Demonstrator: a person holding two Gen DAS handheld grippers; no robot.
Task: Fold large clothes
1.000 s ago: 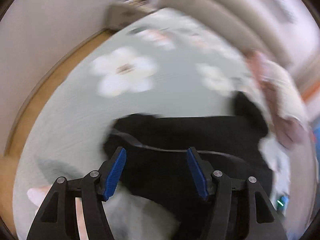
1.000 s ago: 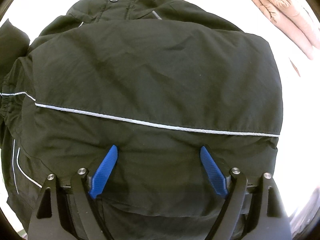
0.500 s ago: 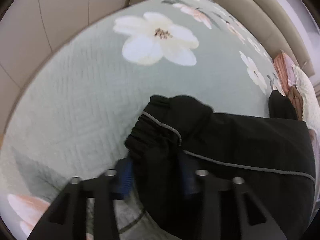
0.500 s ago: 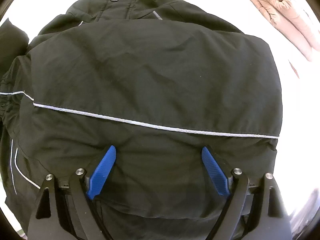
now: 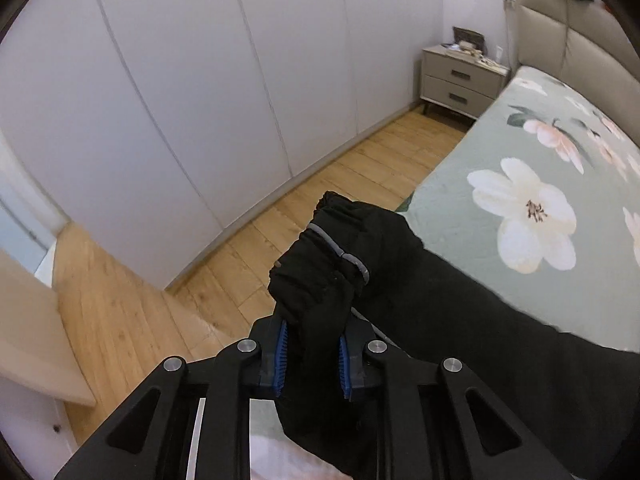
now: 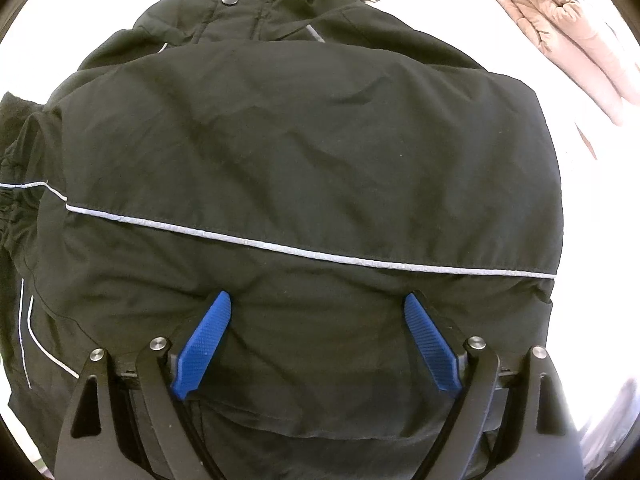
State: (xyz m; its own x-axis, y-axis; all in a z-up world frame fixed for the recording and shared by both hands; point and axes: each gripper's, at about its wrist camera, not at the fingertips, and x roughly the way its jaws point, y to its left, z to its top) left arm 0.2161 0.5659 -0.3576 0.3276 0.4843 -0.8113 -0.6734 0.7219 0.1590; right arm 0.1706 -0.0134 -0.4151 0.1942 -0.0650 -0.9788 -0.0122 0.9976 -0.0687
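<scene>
A black hooded jacket [image 6: 304,140] with a thin reflective stripe lies spread on the bed, hood at the far end. In the left wrist view its sleeve cuff [image 5: 324,256] stands up bunched between the blue pads. My left gripper [image 5: 313,330] is closing its jaws on that sleeve, and the pads press the fabric from both sides near the bed's edge. My right gripper [image 6: 318,297] points steeply down at the jacket's lower body. It is open wide, and both fingertips [image 6: 222,304] rest on the cloth without pinching any.
The bed has a pale green cover [image 5: 520,152] with large flowers and a padded headboard [image 5: 580,52]. A wood floor [image 5: 132,320], white wardrobe doors [image 5: 200,80] and a nightstand [image 5: 462,80] lie beyond its edge. A pink puffy garment [image 6: 560,32] lies right of the jacket.
My left gripper went from open above the jacket to closed on the sleeve cuff. It then swung with the cuff toward the bed's edge and the wardrobe. The right gripper stayed put.
</scene>
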